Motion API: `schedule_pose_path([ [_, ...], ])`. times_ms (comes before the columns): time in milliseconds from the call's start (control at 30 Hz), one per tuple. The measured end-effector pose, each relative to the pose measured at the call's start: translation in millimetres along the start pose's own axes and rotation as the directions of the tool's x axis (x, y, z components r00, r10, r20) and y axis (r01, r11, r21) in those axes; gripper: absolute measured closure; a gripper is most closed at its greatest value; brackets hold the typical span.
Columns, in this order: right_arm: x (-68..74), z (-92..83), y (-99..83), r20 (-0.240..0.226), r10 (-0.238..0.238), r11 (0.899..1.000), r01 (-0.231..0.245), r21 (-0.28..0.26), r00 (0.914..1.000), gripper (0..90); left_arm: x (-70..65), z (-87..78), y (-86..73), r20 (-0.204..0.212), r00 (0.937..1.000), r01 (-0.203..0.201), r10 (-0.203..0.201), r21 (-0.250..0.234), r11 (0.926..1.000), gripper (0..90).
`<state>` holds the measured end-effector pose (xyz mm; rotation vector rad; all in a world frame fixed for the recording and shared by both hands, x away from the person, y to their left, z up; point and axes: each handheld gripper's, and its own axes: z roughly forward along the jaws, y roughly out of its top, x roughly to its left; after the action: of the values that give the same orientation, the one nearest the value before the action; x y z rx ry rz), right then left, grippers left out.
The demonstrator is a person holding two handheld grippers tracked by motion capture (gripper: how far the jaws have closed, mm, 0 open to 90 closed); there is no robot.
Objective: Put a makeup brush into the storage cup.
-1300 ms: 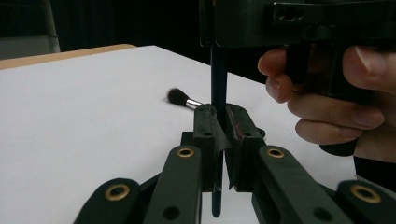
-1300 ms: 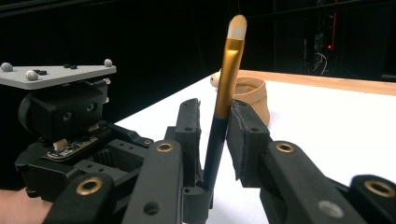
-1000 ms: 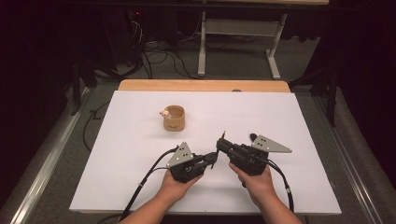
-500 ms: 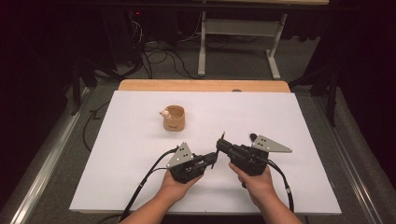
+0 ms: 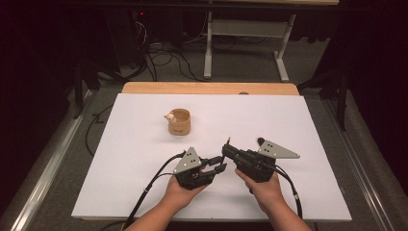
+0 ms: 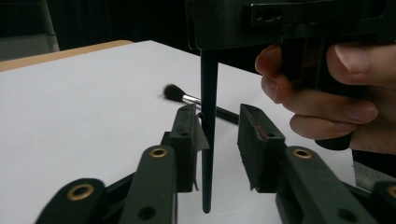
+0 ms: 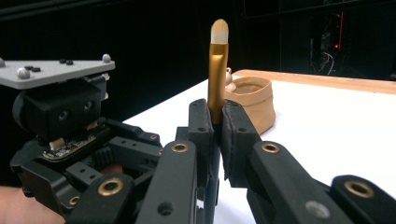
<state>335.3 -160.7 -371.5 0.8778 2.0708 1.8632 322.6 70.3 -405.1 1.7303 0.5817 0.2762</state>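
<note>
My right gripper (image 7: pixel 217 116) is shut on a thin make-up brush (image 7: pixel 217 60) with a gold ferrule and a pale tip, holding it upright. The brush's dark handle (image 6: pixel 208 93) hangs down between the jaws of my left gripper (image 6: pixel 217 123). Those jaws have just been opening and now stand apart: the handle is close to one pad, with a gap to the other. In the high view the left gripper (image 5: pixel 219 165) and the right gripper (image 5: pixel 226 151) meet tip to tip near the table's front.
A tan cloth pouch (image 5: pixel 179 121) stands open on the white table (image 5: pixel 120 159), beyond the grippers and to their left. A second brush with dark bristles (image 6: pixel 175 92) lies flat on the table just past the right gripper. A wooden strip (image 5: pixel 207 88) runs along the far edge.
Both hands have stayed where they were. The left gripper's jaws look slightly further apart than before.
</note>
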Motion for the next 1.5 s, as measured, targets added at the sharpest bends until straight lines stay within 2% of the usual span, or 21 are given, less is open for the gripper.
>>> schedule_pose_path([
  [167,4.2,1.4,-0.9,0.011,-0.048,0.999,0.048,0.018,0.9988,85.6,2.8,-0.6,1.4,-0.015,0.9994,0.031,-0.031,0.001,0.9995,59.8],
  [367,7.9,4.0,-3.2,0.025,-0.103,0.994,0.102,0.043,0.9943,85.6,4.9,-1.2,1.9,-0.013,0.9990,0.044,-0.044,0.007,0.9990,59.3],
  [500,8.8,5.2,-4.6,0.025,-0.104,0.993,0.102,0.056,0.9943,85.6,6.5,-2.0,2.5,-0.013,0.9984,0.055,-0.055,0.008,0.9985,61.3],
  [767,11.1,7.0,-6.1,0.014,-0.109,0.992,0.108,0.063,0.9939,85.5,5.0,-4.3,3.0,-0.011,0.9993,0.037,-0.037,-0.006,0.9993,70.0],
  [900,11.9,8.3,-6.8,0.010,-0.117,0.991,0.116,0.064,0.9931,85.5,6.0,-4.6,2.3,-0.009,0.9988,0.048,-0.048,-0.008,0.9988,74.1],
  [1067,11.4,8.2,-6.4,0.011,-0.115,0.992,0.114,0.060,0.9933,85.5,5.2,-4.3,1.7,-0.007,0.9991,0.041,-0.041,-0.012,0.9991,79.0],
  [1267,11.7,8.2,-6.8,0.013,-0.104,0.993,0.103,0.065,0.9945,85.5,4.7,-4.1,1.2,-0.008,0.9993,0.036,-0.036,-0.013,0.9993,81.8],
  [1500,11.3,8.4,-6.6,0.011,-0.112,0.992,0.111,0.061,0.9936,85.0,4.0,-4.2,1.1,-0.009,0.9996,0.026,-0.026,-0.016,0.9995,83.1],
])
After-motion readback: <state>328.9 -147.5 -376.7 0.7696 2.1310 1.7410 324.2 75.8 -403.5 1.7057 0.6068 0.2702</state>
